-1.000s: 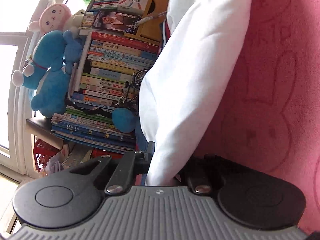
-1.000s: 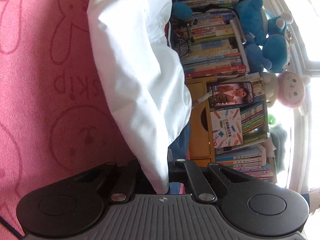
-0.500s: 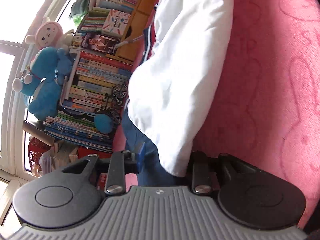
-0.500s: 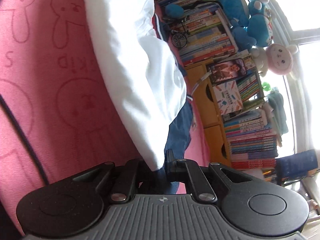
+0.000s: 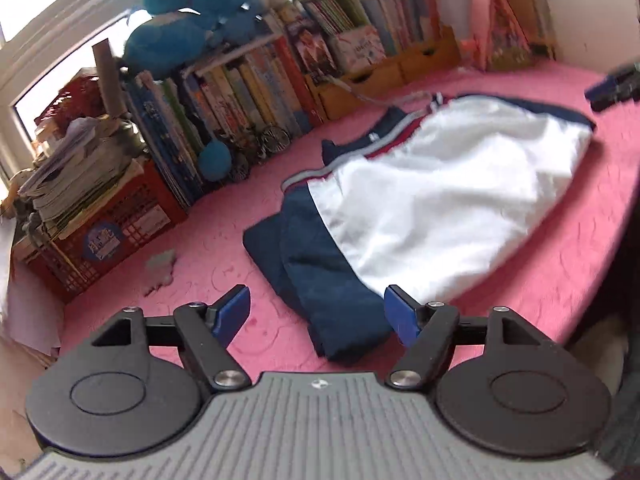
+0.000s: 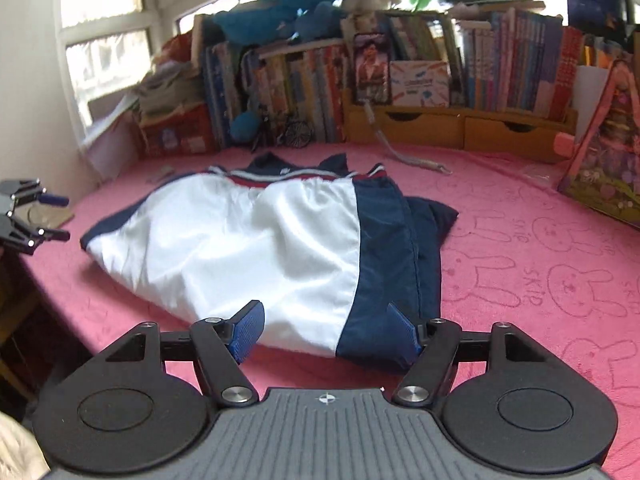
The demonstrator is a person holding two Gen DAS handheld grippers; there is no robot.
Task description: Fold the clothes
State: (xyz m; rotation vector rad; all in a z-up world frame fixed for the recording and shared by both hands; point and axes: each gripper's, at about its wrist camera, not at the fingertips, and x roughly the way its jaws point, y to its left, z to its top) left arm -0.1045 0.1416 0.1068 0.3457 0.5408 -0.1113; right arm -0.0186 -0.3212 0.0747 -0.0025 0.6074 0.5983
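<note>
Our left gripper (image 5: 316,314) and right gripper (image 6: 325,326) had both just been opening; their blue pads stood apart with nothing between them, the cloth released. The jacket (image 5: 432,196) lay folded on the pink blanket (image 5: 560,264), filling the middle of both frames, its white panel uppermost and navy sleeves stacked at one edge. We judged it light, limp and rather slick: it would sag from any single pinch and slide over itself. The doubled navy edge (image 6: 392,248) nearest our right gripper looked the surest hold, taken at two corners together, because the thin white panel (image 6: 240,240) alone would likely bunch.
</note>
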